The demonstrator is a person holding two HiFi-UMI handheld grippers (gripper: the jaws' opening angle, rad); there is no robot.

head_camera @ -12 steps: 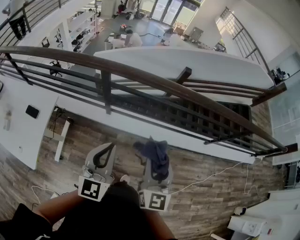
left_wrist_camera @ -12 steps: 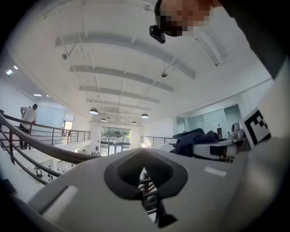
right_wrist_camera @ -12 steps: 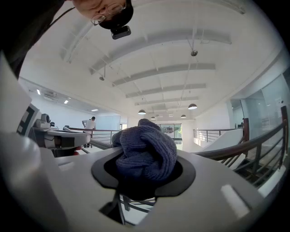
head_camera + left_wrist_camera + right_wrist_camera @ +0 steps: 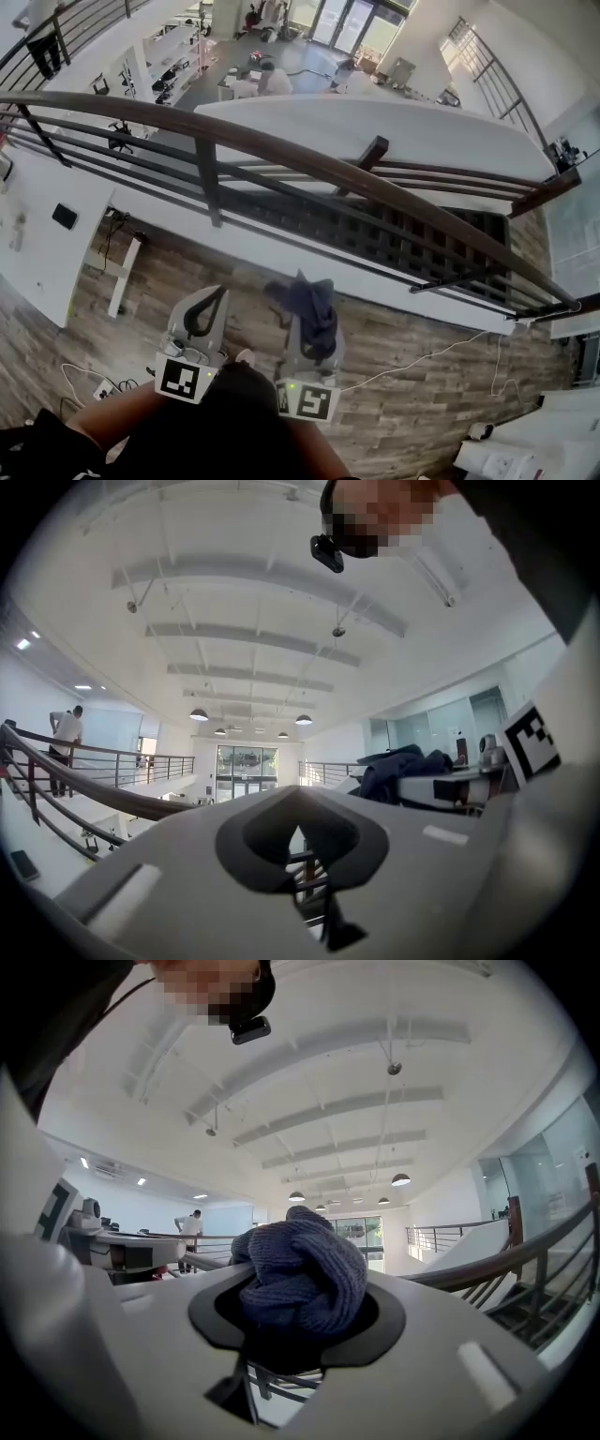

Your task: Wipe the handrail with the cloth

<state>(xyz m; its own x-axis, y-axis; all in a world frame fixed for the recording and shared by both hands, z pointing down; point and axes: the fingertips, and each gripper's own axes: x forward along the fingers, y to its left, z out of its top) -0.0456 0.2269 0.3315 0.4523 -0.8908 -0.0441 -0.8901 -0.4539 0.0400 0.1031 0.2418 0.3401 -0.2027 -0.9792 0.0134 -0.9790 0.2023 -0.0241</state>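
Clamping: the right tool point(image 4: 314, 323) is shut on the cloth point(image 4: 307, 300), a dark blue knitted piece bunched between and over its jaws.
Right gripper view: the gap between the jaws is filled by the cloth point(image 4: 305, 1274), which bulges up above the right tool point(image 4: 300, 1330).
Left tool: the left tool point(image 4: 217, 300) is held with its jaws brought together at the tips. Nothing is gripped, and only railing bars are seen through the loop between them in the left gripper view point(image 4: 298, 799).
Cloth position: the cloth is held short of the handrail point(image 4: 281, 150) and is not touching it.
Handrail: a dark wooden rail is seen curving across the head view from the left edge down to the lower right. It is carried on dark posts point(image 4: 208, 183), with thin horizontal bars below it. It is also seen at the right of the right gripper view point(image 4: 525, 1251) and at the left of the left gripper view point(image 4: 103, 799).
Tools together: the two are held side by side, near each other, both pointed toward the railing.
Marker cubes: one is seen at the near end of each tool, left point(image 4: 180, 380) and right point(image 4: 305, 401).
Floor: wood planks point(image 4: 422, 319) are crossed by a white cable point(image 4: 422, 354).
Distance: a person point(image 4: 192, 1227) is seen standing at a far railing.
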